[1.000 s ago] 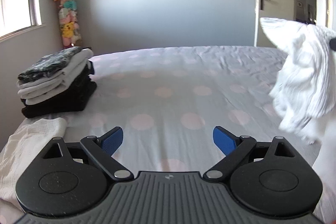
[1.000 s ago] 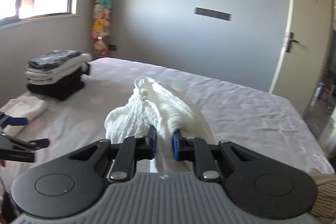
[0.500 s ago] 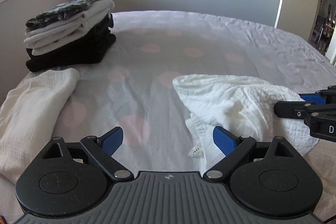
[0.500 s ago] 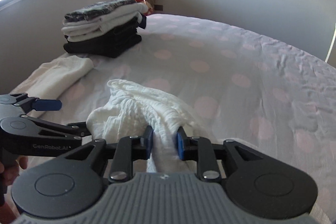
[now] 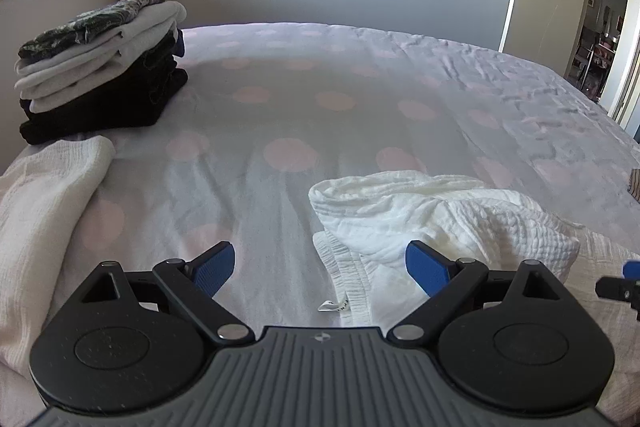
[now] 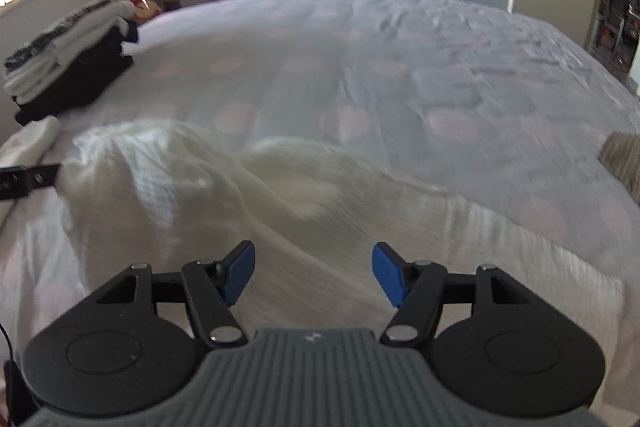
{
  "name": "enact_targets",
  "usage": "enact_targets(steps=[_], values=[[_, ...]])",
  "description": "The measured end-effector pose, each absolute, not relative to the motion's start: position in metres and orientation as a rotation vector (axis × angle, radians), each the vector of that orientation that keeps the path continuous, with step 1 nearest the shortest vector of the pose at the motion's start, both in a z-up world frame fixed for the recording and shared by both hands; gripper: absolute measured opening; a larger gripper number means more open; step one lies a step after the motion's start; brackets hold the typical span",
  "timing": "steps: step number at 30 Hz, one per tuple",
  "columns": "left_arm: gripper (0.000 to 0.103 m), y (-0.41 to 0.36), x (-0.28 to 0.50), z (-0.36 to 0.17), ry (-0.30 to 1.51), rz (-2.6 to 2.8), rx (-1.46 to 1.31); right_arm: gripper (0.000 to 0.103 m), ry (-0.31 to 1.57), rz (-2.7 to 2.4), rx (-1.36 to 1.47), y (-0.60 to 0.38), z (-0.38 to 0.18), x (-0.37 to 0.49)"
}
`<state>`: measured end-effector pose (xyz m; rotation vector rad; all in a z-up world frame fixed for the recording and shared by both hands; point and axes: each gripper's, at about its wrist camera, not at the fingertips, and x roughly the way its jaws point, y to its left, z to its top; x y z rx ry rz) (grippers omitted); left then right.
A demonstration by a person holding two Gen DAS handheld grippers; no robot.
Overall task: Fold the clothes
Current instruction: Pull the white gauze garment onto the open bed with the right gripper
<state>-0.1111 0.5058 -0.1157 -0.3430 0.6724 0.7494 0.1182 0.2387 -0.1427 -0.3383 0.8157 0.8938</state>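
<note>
On the polka-dot bed (image 5: 320,99), the left gripper (image 5: 320,267) gapes empty nearest, the right gripper (image 6: 313,273) has just spread wide, dropping the crumpled white garment (image 5: 432,215), with the folded clothes stack (image 5: 100,67) beyond.

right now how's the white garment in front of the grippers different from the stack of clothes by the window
The white garment lies crumpled and unfolded in a loose heap near the grippers; the stack of clothes sits far back at the bed's corner, folded flat in neat layers. The garment is a single white piece of crinkled fabric; the stack mixes black, grey and patterned pieces. Both rest on the dotted bedsheet, and neither is gripped.
</note>
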Motion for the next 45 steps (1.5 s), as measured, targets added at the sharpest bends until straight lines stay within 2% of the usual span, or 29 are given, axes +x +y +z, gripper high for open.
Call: enact_targets(steps=[3,6,8,9,11,13,21,31,35,39,42,43,45], values=[[0.103,0.508,-0.104,-0.124,0.687,0.738,-0.35,0.073,0.91,0.824,-0.361,0.224,-0.165,0.128],[0.103,0.508,-0.099,-0.132,0.708,0.729,-0.348,0.073,0.968,0.78,-0.376,0.215,-0.187,0.134],[0.103,0.509,-0.096,-0.137,0.723,0.727,-0.348,0.059,1.014,0.78,-0.344,0.21,-0.195,0.141],[0.103,0.509,-0.095,-0.139,0.73,0.726,-0.348,0.045,1.035,0.78,-0.329,0.208,-0.199,0.144],[0.103,0.51,-0.095,-0.143,0.741,0.73,-0.347,0.031,1.034,0.791,-0.331,0.209,-0.2,0.143],[0.103,0.511,-0.096,-0.145,0.748,0.735,-0.347,0.003,1.013,0.8,-0.335,0.209,-0.198,0.14],[0.103,0.511,-0.097,-0.146,0.754,0.751,-0.341,0.001,0.831,0.803,-0.304,0.201,-0.15,0.136],[0.103,0.516,-0.1,-0.146,0.759,0.771,-0.342,0.0,0.649,0.623,-0.358,0.191,-0.093,0.204],[0.103,0.52,-0.101,-0.148,0.768,0.789,-0.348,0.0,0.605,0.508,-0.398,0.184,-0.088,0.237],[0.103,0.523,-0.102,-0.149,0.776,0.814,-0.342,0.0,0.663,0.526,-0.392,0.178,-0.092,0.249],[0.103,0.525,-0.102,-0.15,0.777,0.811,-0.357,0.014,0.738,0.633,-0.379,0.181,-0.103,0.235],[0.103,0.525,-0.102,-0.15,0.778,0.81,-0.36,0.029,0.757,0.664,-0.382,0.185,-0.108,0.228],[0.103,0.525,-0.102,-0.151,0.783,0.81,-0.357,0.047,0.801,0.723,-0.388,0.194,-0.119,0.213]])
